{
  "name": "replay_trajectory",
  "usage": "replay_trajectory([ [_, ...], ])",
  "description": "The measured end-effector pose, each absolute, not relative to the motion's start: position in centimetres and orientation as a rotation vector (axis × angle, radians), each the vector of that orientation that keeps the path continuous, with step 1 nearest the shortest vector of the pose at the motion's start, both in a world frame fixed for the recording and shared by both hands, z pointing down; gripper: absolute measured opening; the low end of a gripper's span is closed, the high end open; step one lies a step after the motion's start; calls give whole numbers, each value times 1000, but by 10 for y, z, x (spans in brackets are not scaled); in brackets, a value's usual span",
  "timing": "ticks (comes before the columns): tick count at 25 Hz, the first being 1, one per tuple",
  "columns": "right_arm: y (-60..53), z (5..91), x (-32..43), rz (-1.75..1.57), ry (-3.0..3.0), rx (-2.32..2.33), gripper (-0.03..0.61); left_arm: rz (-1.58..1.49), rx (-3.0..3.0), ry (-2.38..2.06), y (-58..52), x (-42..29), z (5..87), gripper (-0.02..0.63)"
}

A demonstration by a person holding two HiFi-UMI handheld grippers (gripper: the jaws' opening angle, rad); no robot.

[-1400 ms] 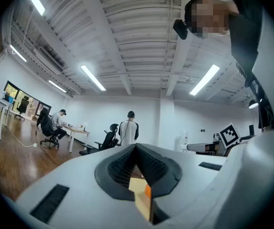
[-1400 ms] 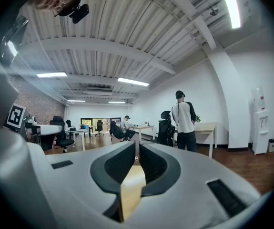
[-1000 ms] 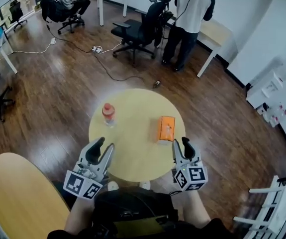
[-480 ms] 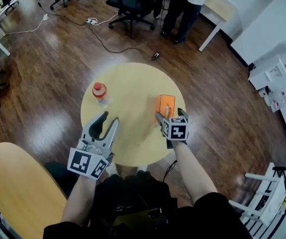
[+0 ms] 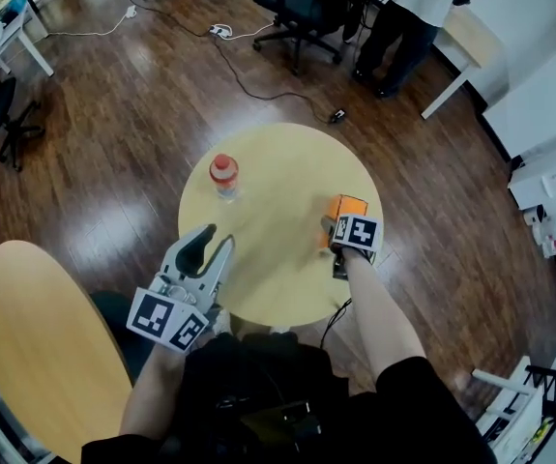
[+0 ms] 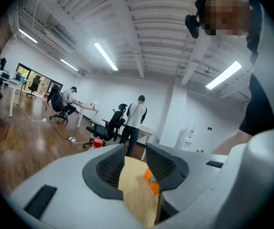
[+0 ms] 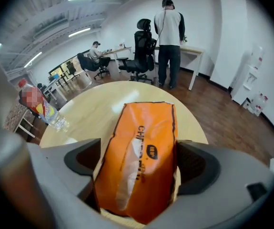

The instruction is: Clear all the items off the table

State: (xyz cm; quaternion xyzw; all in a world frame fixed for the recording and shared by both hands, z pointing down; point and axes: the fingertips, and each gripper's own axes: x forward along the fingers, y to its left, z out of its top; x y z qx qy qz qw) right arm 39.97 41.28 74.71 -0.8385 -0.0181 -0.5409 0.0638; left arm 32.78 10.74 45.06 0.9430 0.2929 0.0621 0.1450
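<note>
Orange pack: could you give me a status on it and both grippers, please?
Right gripper jaws just opened wide, straddling orange pack, not gripping. Left gripper just closing slightly, empty. Bottle stands clear.

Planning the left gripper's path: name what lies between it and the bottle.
Only bare table between left gripper and bottle, shown in the head view.

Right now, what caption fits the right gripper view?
Right gripper, jaws just opened, straddles orange tissue pack on round table.
</note>
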Motion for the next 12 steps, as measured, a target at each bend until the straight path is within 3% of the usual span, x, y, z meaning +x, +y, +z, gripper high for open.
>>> replay_trajectory([
  [6, 401, 776, 389, -1659, -37, -2412, 489, 192, 2732, 787, 92, 313, 448, 135],
  [12, 399, 769, 377, -1668, 101, -2481, 435, 185, 2735, 745, 87, 304, 448, 117],
])
